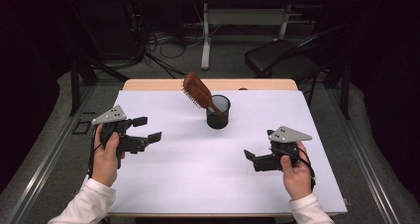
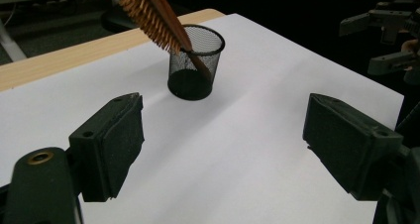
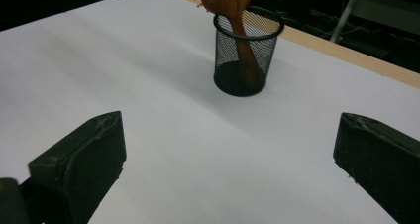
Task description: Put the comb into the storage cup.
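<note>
High view: hairbrush [image 1: 196, 91] stands handle-down in the mesh cup [image 1: 218, 113], centre of frame, head leaning toward upper left. Left gripper [image 1: 147, 129] and right gripper [image 1: 250, 156] sit wide apart, holding nothing, well clear at lower left and lower right. We judge placement done; nothing visibly left.

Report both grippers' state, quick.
Left gripper: open, holding nothing.
Right gripper: open, holding nothing.
</note>
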`<state>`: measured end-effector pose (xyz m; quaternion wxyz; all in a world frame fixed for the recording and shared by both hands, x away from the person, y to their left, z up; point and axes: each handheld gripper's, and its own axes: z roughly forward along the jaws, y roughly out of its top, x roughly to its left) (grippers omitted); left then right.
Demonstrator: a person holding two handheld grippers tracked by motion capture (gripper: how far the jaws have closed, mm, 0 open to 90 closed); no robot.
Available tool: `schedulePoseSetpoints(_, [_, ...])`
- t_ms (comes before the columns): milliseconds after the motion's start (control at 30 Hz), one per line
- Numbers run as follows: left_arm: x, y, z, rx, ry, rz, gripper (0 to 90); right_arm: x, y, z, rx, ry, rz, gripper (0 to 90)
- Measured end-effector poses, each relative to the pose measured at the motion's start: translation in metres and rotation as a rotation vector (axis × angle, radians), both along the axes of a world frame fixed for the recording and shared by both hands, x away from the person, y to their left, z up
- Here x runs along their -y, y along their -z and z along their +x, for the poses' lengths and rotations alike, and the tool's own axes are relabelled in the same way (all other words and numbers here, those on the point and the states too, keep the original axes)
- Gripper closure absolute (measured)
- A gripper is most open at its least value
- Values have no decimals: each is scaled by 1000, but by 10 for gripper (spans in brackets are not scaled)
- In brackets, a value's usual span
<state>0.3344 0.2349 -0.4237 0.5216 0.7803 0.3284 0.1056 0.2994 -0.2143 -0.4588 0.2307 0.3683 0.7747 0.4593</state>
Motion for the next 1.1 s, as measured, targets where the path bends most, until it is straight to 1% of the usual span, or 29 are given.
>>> schedulePoseSetpoints(33, [-3, 4, -3, 2, -6, 1, 160, 4, 1, -1, -5, 7, -7, 0])
schedulePoseSetpoints(167, [-11, 16, -9, -9, -19, -4, 160, 16, 9, -5, -16, 39, -8, 0])
schedulePoseSetpoints(233, [-15, 23, -13, -13, -35, -8, 160, 22, 12, -7, -22, 54, -6, 0])
schedulePoseSetpoints(333, [-21, 34, -16, -30, -50, -11, 160, 29, 17, -10, -33, 71, -3, 0])
schedulePoseSetpoints(367, [-23, 37, -17, -29, -57, -14, 160, 32, 19, -11, -33, 79, -6, 0])
schedulePoseSetpoints(500, [-30, 50, -23, -35, -84, -23, 160, 38, 27, -15, -43, 98, 3, 0])
schedulePoseSetpoints(567, [-33, 57, -25, -41, -95, -33, 160, 41, 31, -18, -47, 105, -2, 0])
schedulePoseSetpoints(633, [-37, 63, -27, -48, -106, -32, 160, 44, 36, -20, -50, 112, -7, 0])
schedulePoseSetpoints(700, [-40, 70, -28, -51, -112, -36, 160, 48, 41, -22, -61, 123, 1, 2])
schedulePoseSetpoints(800, [-45, 79, -29, -49, -113, -31, 160, 53, 49, -24, -74, 137, 3, 6])
schedulePoseSetpoints(833, [-46, 82, -29, -48, -112, -23, 160, 54, 51, -24, -70, 141, 0, 5])
schedulePoseSetpoints(900, [-49, 86, -30, -43, -126, -12, 160, 56, 54, -24, -71, 154, 6, 6])
schedulePoseSetpoints(967, [-52, 90, -31, -44, -120, -12, 160, 58, 55, -25, -63, 160, 10, 6])
schedulePoseSetpoints(1100, [-55, 96, -32, -48, -132, -14, 160, 61, 59, -25, -57, 176, 19, 6])
